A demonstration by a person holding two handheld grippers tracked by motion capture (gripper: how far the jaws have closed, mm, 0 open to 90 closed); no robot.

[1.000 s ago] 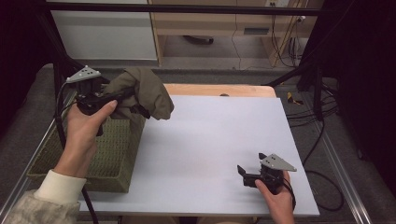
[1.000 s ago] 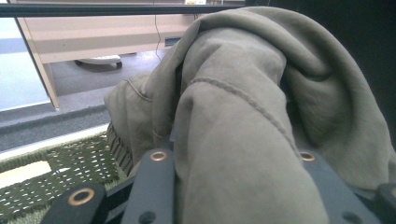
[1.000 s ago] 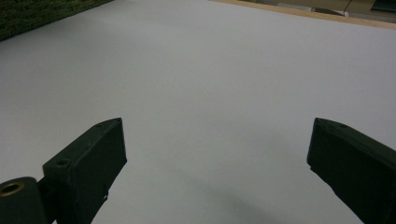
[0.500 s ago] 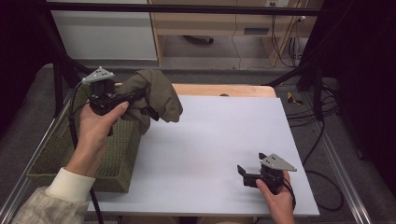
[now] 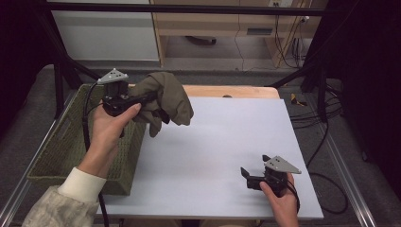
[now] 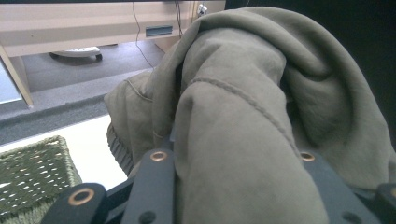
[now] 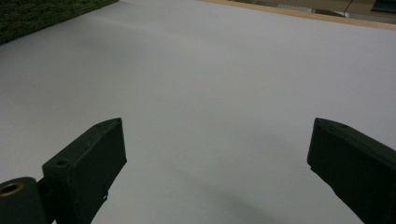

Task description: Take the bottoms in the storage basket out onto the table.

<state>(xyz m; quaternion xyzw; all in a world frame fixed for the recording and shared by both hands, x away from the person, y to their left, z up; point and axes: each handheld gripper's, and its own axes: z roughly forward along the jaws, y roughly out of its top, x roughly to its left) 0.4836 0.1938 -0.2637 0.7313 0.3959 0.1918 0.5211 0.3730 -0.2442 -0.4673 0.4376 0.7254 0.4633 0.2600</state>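
An olive-green garment (image 5: 165, 97) hangs bunched in the air over the table's back left corner, with my left gripper (image 5: 153, 101) shut on it. In the left gripper view the cloth (image 6: 243, 121) bulges between the two jaws and hides their tips. My right gripper (image 5: 248, 174) rests low near the front right of the white tabletop (image 5: 213, 146), held by a hand. Its jaws stand wide open with nothing but bare tabletop (image 7: 210, 93) between them.
A green woven basket (image 5: 64, 146) stands at the table's left edge, under the left forearm. Its corner (image 6: 32, 168) shows below the garment in the left gripper view. A wooden strip (image 5: 236, 91) runs along the table's back edge. Cables (image 5: 312, 113) lie on the floor at the right.
My left gripper has carried the garment to the right, from above the basket toward the white tabletop. The right gripper has stayed in place.
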